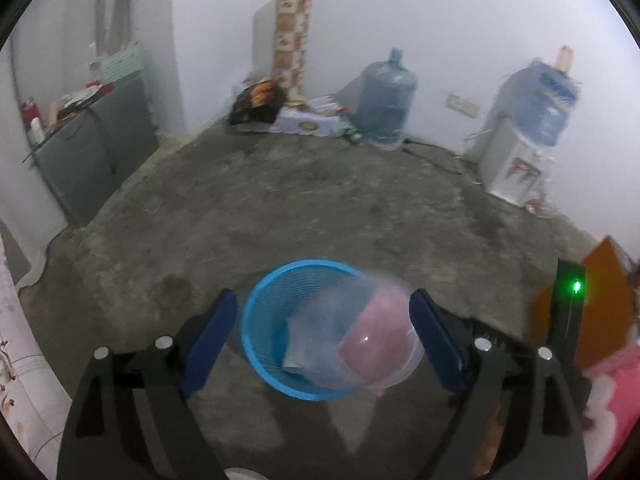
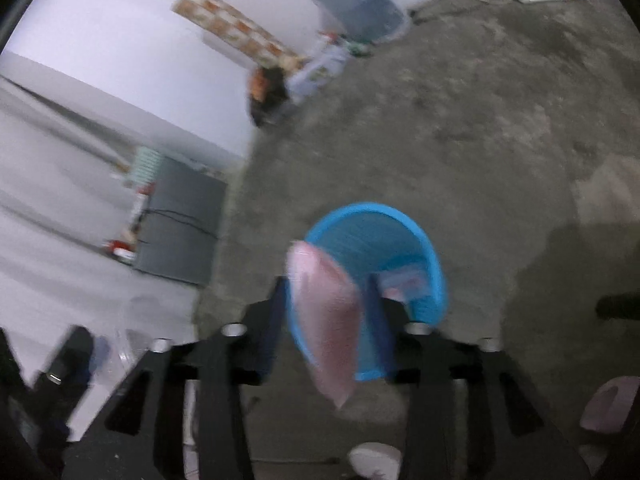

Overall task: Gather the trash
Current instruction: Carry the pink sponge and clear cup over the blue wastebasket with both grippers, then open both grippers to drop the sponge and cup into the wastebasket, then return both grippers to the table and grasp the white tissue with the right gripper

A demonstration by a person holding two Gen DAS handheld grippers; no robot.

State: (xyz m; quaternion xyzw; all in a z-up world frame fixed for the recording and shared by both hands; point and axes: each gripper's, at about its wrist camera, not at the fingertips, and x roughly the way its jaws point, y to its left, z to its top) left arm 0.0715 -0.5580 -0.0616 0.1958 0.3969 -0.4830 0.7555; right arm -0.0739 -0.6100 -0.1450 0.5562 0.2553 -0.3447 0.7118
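A blue mesh basket [image 1: 260,320] stands on the concrete floor, straight below both grippers. My left gripper [image 1: 323,300] is open wide above it. A blurred clear plastic piece [image 1: 340,320] with a pink patch [image 1: 380,332] hangs between the fingers over the rim, close to the right pad; I see no grip on it. Another clear packet [image 1: 298,344] lies in the basket. In the right wrist view the basket [image 2: 400,232] holds a small wrapper [image 2: 404,280]. My right gripper [image 2: 325,284] is open, with a blurred pink item [image 2: 324,320] loose between its fingers.
A grey cabinet [image 1: 100,152] stands at the left wall. At the back are a patterned roll [image 1: 294,28], a water jug [image 1: 386,100] and a dispenser [image 1: 520,152]. A black device with a green light [image 1: 572,292] and an orange panel [image 1: 604,308] are on the right.
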